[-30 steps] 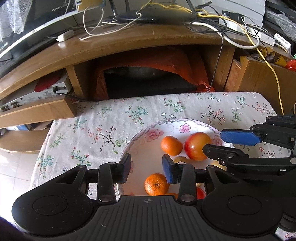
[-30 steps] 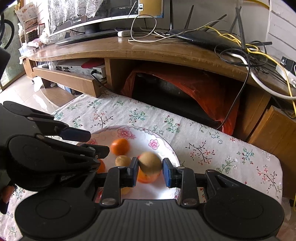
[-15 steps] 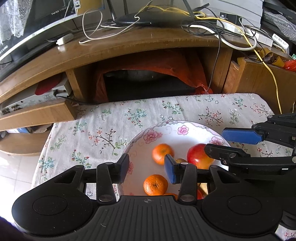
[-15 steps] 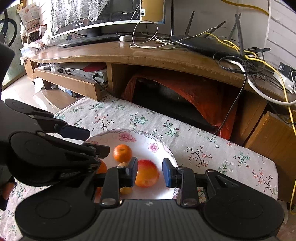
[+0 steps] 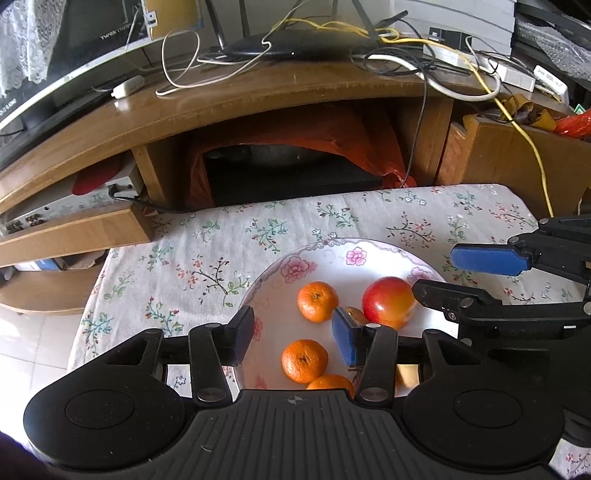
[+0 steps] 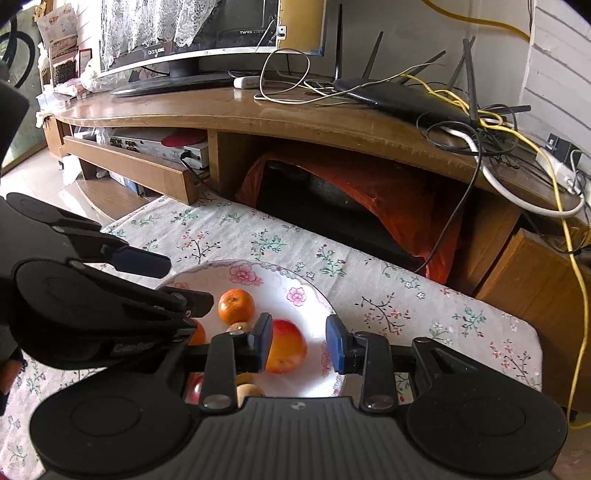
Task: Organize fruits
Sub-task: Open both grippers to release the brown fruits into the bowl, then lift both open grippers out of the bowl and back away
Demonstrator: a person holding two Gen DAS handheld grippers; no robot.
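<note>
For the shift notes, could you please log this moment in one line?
left gripper: opening, empty, over plate | right gripper: opening, apple between fingers | oranges, apple on plate

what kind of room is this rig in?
Likely a home living room: a wooden TV stand carrying a TV and a router in tangled cables, with a flowered tablecloth under a plate of fruit.

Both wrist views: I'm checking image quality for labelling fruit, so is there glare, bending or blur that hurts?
Left wrist view: fisheye bows the wooden TV stand; the plate looks bright and washed, the apple carries a highlight, fruit stays sharp. Right wrist view: window light glares off the stand top; the plate stays readable, no blur.
</note>
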